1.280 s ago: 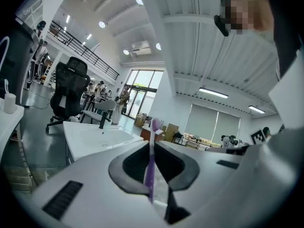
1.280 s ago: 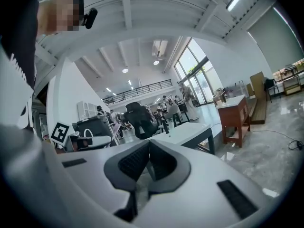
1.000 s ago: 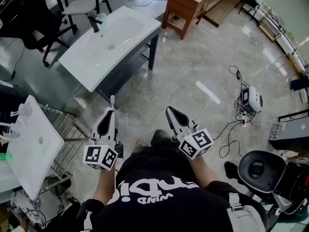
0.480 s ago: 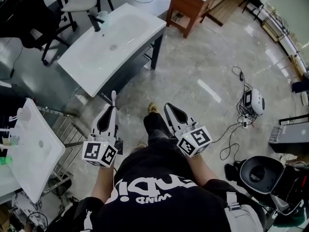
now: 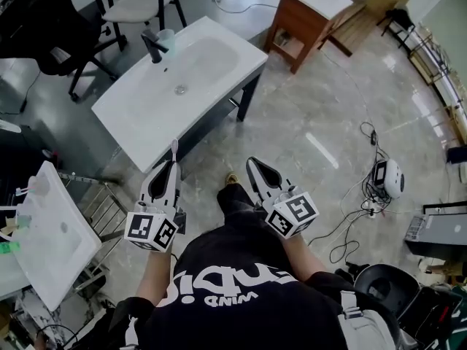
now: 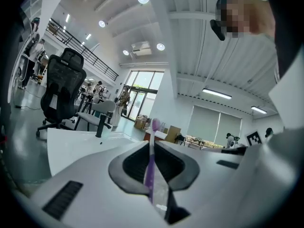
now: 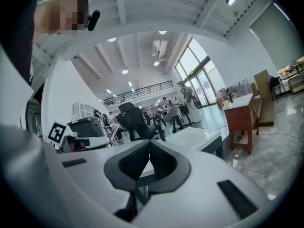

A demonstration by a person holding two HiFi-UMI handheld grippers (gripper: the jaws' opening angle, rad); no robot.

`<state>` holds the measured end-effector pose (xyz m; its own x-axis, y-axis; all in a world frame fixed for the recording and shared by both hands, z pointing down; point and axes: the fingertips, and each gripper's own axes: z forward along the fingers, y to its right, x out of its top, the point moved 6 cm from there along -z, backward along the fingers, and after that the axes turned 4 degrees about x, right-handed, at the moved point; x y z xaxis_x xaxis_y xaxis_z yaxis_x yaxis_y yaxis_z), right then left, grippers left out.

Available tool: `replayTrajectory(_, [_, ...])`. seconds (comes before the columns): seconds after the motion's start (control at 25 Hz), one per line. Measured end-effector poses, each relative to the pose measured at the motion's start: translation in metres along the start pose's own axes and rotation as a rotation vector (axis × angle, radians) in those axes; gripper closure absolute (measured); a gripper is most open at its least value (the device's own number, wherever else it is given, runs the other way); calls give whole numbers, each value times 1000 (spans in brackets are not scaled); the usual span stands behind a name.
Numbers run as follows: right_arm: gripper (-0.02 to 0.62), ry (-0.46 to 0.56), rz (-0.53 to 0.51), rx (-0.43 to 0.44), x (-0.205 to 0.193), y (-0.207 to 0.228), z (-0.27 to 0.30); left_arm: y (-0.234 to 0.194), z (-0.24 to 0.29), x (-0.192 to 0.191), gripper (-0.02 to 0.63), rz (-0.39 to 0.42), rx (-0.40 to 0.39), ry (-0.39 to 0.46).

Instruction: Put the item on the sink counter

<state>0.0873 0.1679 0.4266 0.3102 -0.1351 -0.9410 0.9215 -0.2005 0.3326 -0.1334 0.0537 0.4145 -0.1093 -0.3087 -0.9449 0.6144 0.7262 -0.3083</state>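
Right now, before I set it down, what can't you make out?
The toothbrush bristles: left gripper view, blurred.
Its handle end: buried inside the left gripper.
Whether the cup by the faucet holds anything: head view, too small.
The second basin: head view, cut off by the left edge.

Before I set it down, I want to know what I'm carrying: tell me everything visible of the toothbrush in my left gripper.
The toothbrush is slim and purple, plastic by its look, paler toward the lower end. It is clamped between the shut jaws of the left gripper, in line with them, its rounded top poking past them. Bristles cannot be made out. Only the jaws touch it; it is held over the floor, short of the white sink counter.
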Motion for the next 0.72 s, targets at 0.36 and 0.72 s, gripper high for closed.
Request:
replayTrajectory(0.36, [577, -35, -7, 81, 35, 53, 69, -19, 78, 28, 558, -1, 54, 7])
replayTrajectory(0.72, [577, -59, -23, 175, 60, 111, 125, -32, 136, 38, 558, -4, 150, 33])
